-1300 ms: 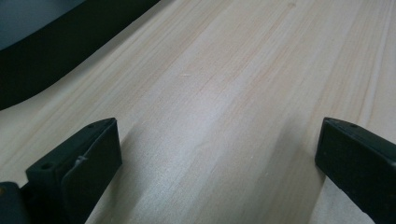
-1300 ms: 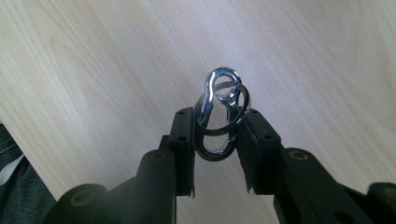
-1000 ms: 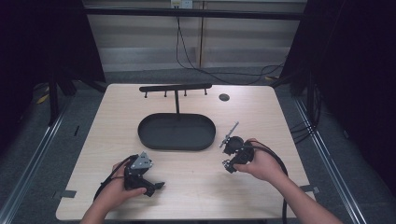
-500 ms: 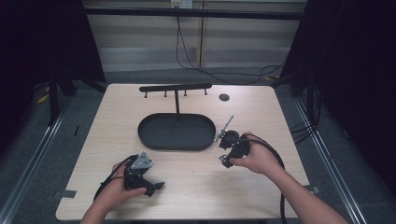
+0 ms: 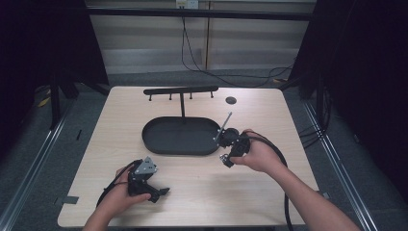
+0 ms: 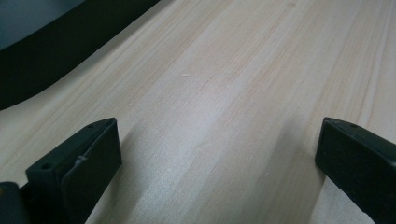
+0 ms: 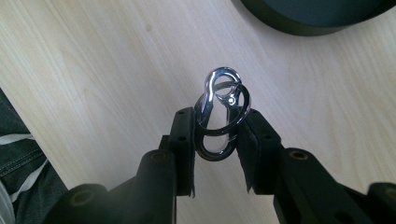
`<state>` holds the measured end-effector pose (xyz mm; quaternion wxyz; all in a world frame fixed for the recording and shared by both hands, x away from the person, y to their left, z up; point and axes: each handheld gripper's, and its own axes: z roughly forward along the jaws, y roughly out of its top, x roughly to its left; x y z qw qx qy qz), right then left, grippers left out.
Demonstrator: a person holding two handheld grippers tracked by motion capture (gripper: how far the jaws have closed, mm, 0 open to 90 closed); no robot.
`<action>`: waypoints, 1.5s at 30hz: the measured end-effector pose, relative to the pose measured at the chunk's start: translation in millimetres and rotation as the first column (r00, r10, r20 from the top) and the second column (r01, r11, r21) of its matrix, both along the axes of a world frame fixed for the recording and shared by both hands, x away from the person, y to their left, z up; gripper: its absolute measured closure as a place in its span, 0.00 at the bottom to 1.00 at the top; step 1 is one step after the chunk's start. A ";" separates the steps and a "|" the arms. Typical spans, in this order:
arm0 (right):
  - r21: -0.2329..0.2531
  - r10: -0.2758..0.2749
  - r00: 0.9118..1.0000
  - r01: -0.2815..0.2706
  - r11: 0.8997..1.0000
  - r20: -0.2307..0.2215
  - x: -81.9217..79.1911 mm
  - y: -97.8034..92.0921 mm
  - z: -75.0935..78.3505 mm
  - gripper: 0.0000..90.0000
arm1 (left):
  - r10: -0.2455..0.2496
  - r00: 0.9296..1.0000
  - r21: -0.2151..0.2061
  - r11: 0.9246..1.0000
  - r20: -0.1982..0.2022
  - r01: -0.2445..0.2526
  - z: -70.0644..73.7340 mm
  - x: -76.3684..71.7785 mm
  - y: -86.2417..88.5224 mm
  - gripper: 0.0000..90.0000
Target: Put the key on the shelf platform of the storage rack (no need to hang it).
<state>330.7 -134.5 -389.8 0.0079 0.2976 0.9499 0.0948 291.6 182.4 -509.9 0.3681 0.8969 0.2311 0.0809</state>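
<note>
Keeping the right gripper [image 7: 217, 140] clamped on the shiny metal snap hook with ring [image 7: 219, 114], carry it level toward the black hook rack [image 5: 181, 90], left gripper [image 6: 217, 154] resting spread and empty.

Pale wooden table [image 5: 269, 192], black oval tray [image 5: 180, 135], small dark disc [image 5: 231, 100]

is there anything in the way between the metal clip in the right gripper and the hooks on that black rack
Nothing visible blocks it. The right gripper holds the metal clip beside the black tray; the rack stands beyond the tray, with open air between.
</note>
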 end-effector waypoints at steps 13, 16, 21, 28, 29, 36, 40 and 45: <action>-0.015 0.019 1.000 -0.018 1.000 0.010 10.6 13.8 9.5 0.76 | 0.009 1.000 -0.009 1.000 -0.002 -0.009 -0.3 -0.4 -0.5 0.00; -0.024 0.017 1.000 -0.017 1.000 0.016 13.5 16.8 11.5 0.76 | 0.009 1.000 -0.009 1.000 -0.002 -0.009 -0.3 -0.4 -0.5 0.00; -0.018 0.014 1.000 -0.014 1.000 0.020 20.1 19.2 13.7 0.76 | 0.007 1.000 -0.007 1.000 0.000 -0.007 -0.2 -0.3 -0.4 0.00; -0.018 0.008 1.000 -0.008 1.000 0.021 27.3 22.8 17.0 0.76 | 0.007 1.000 -0.008 1.000 0.001 -0.007 -0.3 -0.2 -0.4 0.00; -0.019 0.006 1.000 -0.005 1.000 0.019 28.5 23.5 17.4 0.76 | 0.007 1.000 -0.008 1.000 0.002 -0.007 -0.3 -0.2 -0.4 0.00; -0.011 -0.002 1.000 0.002 1.000 0.025 34.5 27.1 19.4 0.76 | 0.008 1.000 -0.008 1.000 0.001 -0.008 -0.3 -0.3 -0.5 0.00; -0.006 -0.004 1.000 0.004 1.000 0.030 38.4 28.5 21.4 0.76 | 0.006 1.000 -0.009 1.000 0.001 -0.006 -0.4 -0.1 -0.4 0.00; 0.009 -0.023 0.999 0.023 1.000 0.041 42.9 29.7 21.7 0.76 | 0.005 1.000 -0.009 1.000 0.000 -0.005 -0.3 -0.1 -0.4 0.00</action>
